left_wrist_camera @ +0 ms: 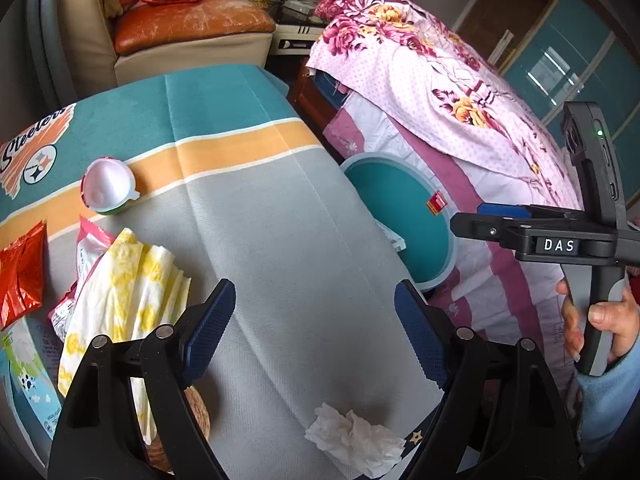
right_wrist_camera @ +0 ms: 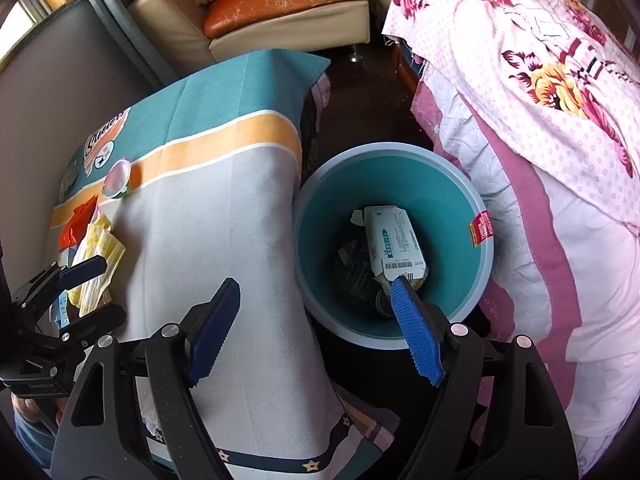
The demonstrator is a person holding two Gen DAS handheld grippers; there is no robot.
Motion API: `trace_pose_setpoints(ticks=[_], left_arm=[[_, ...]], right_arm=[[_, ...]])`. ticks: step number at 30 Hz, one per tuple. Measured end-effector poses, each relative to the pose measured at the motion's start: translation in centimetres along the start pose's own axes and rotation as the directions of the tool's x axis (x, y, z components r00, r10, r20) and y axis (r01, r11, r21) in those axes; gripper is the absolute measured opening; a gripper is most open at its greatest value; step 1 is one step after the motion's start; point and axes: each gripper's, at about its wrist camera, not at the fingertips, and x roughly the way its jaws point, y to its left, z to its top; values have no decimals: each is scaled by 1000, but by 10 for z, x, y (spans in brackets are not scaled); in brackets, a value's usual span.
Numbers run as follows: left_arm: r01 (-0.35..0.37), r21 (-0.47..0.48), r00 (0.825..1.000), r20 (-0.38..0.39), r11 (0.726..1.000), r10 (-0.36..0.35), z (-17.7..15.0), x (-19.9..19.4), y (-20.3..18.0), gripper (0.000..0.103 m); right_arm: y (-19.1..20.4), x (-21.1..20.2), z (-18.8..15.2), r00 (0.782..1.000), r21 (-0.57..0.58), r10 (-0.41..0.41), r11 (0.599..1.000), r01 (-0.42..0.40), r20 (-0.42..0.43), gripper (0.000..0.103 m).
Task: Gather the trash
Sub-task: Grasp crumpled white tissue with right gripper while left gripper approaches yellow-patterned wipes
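Trash remains on my surface [left_wrist_camera: 280,240]: a crumpled tissue [left_wrist_camera: 356,442] at the near edge, folded yellow-printed napkins [left_wrist_camera: 120,312], a red wrapper [left_wrist_camera: 20,276] and an empty cup [left_wrist_camera: 108,192] along the left edge. My left gripper [left_wrist_camera: 316,332] has its fingers wide and empty above the tissue. My right gripper [right_wrist_camera: 316,328] is also wide and empty over the teal bin [right_wrist_camera: 394,184], which holds a carton [right_wrist_camera: 394,244]. The risk I see: the light tissue sits so close to the edge that a clumsy pinch could nudge it off.
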Motion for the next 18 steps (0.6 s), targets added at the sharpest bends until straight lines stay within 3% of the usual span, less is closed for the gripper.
trace_pose_setpoints(ticks=[10,14,18], left_arm=[[-23,-53,999,40,998,25,-33,-34,42,82],[-24,-96,998,54,995,29,-46,-46,66,82],[-26,-123,998,62,992,34,-56,-54,84,82]], right_arm=[[68,6,-35,996,-88,20,996,-27,-82,74],[95,20,-55,984,-96,80,991,-96,-157,74],[116,33,-73,974,-117,78,988,-105,-211,74]])
